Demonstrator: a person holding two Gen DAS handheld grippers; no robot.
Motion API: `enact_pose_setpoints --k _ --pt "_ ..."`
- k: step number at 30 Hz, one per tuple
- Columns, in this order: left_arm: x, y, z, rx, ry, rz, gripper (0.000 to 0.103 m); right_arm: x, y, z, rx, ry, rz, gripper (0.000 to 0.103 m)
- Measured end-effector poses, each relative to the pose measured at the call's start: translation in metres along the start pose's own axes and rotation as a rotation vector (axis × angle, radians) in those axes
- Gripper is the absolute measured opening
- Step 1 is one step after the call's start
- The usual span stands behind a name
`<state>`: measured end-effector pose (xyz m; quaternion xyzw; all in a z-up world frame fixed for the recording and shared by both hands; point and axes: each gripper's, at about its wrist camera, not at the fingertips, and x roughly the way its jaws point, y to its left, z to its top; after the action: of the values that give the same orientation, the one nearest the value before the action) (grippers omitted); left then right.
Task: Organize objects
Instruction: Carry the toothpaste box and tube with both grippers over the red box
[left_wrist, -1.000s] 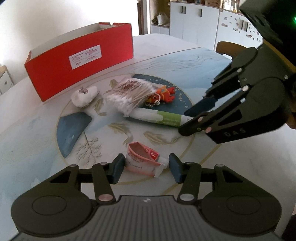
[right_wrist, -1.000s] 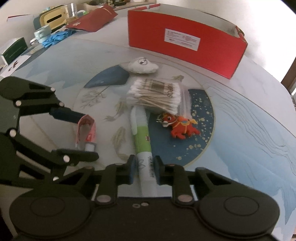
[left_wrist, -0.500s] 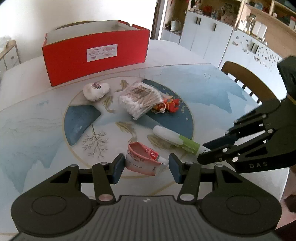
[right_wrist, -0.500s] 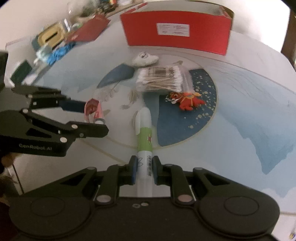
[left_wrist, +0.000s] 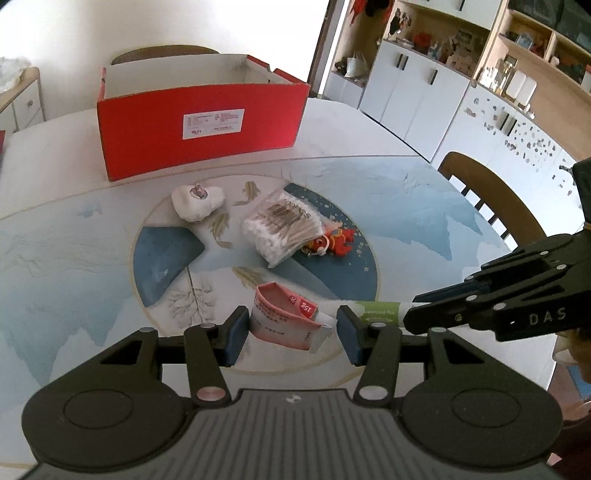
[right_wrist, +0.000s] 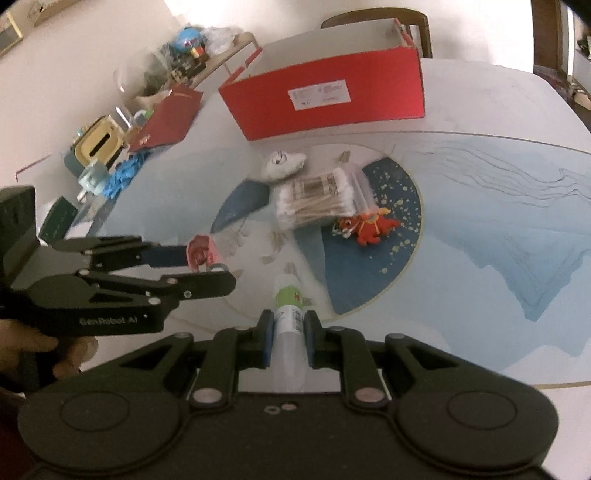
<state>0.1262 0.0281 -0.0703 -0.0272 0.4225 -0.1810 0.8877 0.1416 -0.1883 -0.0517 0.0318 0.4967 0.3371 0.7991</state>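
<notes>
1 red box (left_wrist: 201, 129), 1 pink tube (left_wrist: 286, 319), 1 green-white tube (right_wrist: 290, 314), 1 cotton swab pack (left_wrist: 282, 230), 1 red plush keychain (left_wrist: 334, 240), 1 white plush (left_wrist: 197, 199), 2 chairs (left_wrist: 487, 199), 2 grippers (left_wrist: 291, 328).

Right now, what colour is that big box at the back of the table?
Red outside, the box has a white label; clearest in the left wrist view.

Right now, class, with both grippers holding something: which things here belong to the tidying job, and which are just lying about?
Part of the job:
pink tube, in the left gripper
green-and-white tube, in the right gripper
red box
cotton swab pack
red toy keychain
white plush

Just lying about:
wooden chair
white cabinets
clutter at the table's far edge
</notes>
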Motion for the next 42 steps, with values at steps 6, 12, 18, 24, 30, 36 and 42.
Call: enact_pose_setpoints --k 6,12,18,24,30,36,42 --pt "-0.002 0.002 0.003 -0.009 -0.007 -0.006 0.051 -0.005 -0.001 0.007 0.034 -0.025 0.002 0.016" --pt "-0.005 0.005 0.009 -0.026 -0.016 -0.016 0.051 -0.018 -0.004 0.018 0.075 -0.073 0.009 0.016" --pt "-0.010 0.004 0.023 -0.022 -0.038 -0.018 0.051 -0.031 -0.004 0.040 0.072 -0.145 0.001 0.016" --pt "-0.018 0.002 0.051 0.018 -0.090 -0.017 0.051 -0.041 -0.003 0.071 0.049 -0.219 -0.009 0.016" --pt "-0.025 0.005 0.089 0.073 -0.152 0.009 0.051 -0.048 0.002 0.108 0.003 -0.291 -0.032 0.016" --pt "-0.025 0.015 0.126 0.111 -0.181 0.040 0.051 -0.042 0.003 0.149 -0.015 -0.336 -0.057 0.016" --pt "-0.018 0.027 0.160 0.155 -0.195 0.083 0.051 -0.033 0.004 0.186 -0.037 -0.371 -0.087 0.016"
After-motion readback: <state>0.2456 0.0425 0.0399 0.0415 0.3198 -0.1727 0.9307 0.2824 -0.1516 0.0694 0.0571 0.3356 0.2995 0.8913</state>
